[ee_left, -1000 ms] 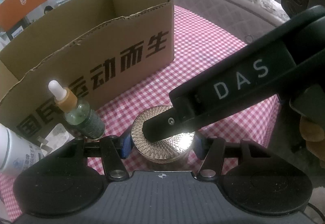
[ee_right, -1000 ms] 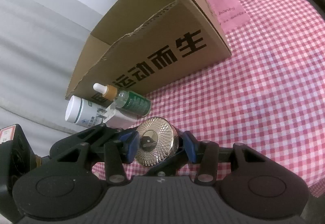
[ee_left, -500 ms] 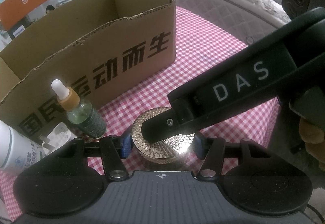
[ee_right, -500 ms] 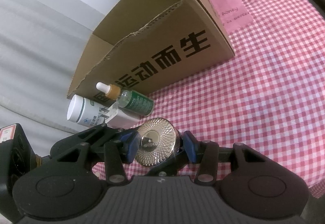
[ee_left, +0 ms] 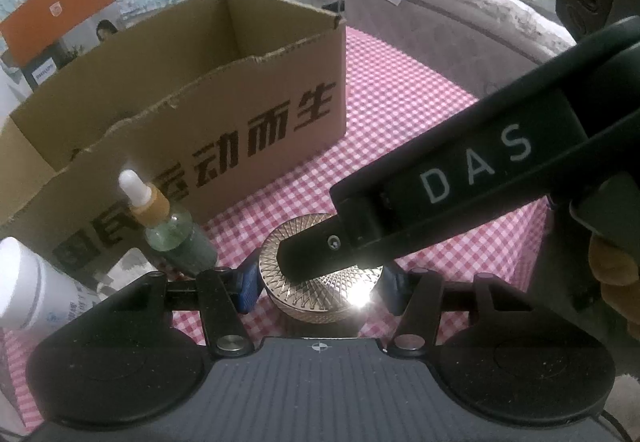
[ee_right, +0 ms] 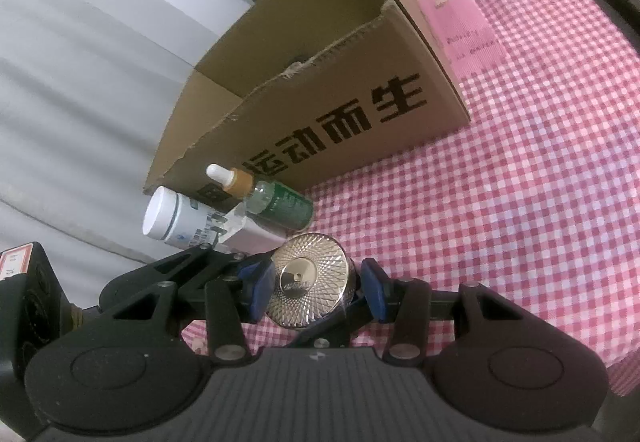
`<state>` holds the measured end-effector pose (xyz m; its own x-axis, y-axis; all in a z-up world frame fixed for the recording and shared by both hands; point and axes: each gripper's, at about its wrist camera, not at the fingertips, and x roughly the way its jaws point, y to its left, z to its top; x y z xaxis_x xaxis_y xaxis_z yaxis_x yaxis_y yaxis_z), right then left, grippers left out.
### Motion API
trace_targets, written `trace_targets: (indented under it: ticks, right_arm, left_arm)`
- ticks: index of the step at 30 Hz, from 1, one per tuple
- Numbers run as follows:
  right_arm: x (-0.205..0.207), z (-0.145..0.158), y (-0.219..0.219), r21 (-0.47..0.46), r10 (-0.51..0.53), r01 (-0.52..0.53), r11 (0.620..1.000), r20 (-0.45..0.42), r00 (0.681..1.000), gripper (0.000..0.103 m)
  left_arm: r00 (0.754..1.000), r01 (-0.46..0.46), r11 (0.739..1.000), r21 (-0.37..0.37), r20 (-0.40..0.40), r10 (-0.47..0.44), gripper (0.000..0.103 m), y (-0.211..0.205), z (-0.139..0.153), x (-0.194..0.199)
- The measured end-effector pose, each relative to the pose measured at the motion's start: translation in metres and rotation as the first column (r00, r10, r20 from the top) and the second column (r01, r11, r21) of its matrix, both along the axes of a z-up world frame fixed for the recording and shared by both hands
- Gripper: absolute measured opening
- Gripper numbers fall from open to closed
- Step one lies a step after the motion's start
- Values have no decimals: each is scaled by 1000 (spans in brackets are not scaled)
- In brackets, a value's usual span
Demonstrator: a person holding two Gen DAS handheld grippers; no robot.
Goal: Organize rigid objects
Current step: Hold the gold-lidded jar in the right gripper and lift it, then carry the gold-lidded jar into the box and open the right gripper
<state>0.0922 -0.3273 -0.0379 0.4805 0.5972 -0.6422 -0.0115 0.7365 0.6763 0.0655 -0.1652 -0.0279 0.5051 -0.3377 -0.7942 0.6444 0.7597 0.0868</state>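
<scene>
Evidently early: both left tongs (ee_left: 318, 284) and right tongs (ee_right: 316, 288) gripped the gold jar (ee_right: 310, 280), just before the cardboard box (ee_left: 224, 89). Dropper bottle (ee_right: 276, 197), white bottle (ee_right: 176, 217) unpacked beside it.

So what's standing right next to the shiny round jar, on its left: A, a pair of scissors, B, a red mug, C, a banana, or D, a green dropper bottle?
D: a green dropper bottle with a white tip and tan collar stands beside the shiny round jar, in front of the cardboard box.
</scene>
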Motion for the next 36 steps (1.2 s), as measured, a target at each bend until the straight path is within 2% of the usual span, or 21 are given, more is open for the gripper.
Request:
trace_targets:
  ticks: [6, 13, 20, 23, 28, 32, 36]
  right_arm:
    - [-6, 25, 2, -14, 4, -3, 1000, 52, 999, 51]
    - [-5, 86, 9, -53, 35, -26, 998, 191, 981, 51]
    - [30, 135, 18, -72, 91, -74, 995, 264, 960, 51]
    - [53, 147, 24, -70, 114, -99, 993, 262, 958, 51]
    - [100, 146, 31, -57, 140, -131, 990, 205, 969, 51]
    - [141, 125, 30, -30, 161, -159, 987, 108, 981, 51]
    - [176, 97, 33, -29, 188, -187, 982, 5, 982, 51]
  left_arm:
    - [998, -5, 1000, -28, 59, 7, 57, 6, 26, -6]
    - [987, -15, 997, -79, 159, 27, 57, 18, 78, -2]
    - [981, -34, 995, -95, 186, 51, 57, 25, 118, 31]
    - [986, -49, 995, -90, 156, 62, 57, 28, 123, 54]
    - [995, -88, 994, -70, 47, 91, 57, 28, 118, 101]
    - [990, -125, 991, -39, -76, 122, 57, 25, 96, 140]
    - [973, -154, 988, 7, -174, 153, 57, 22, 72, 169]
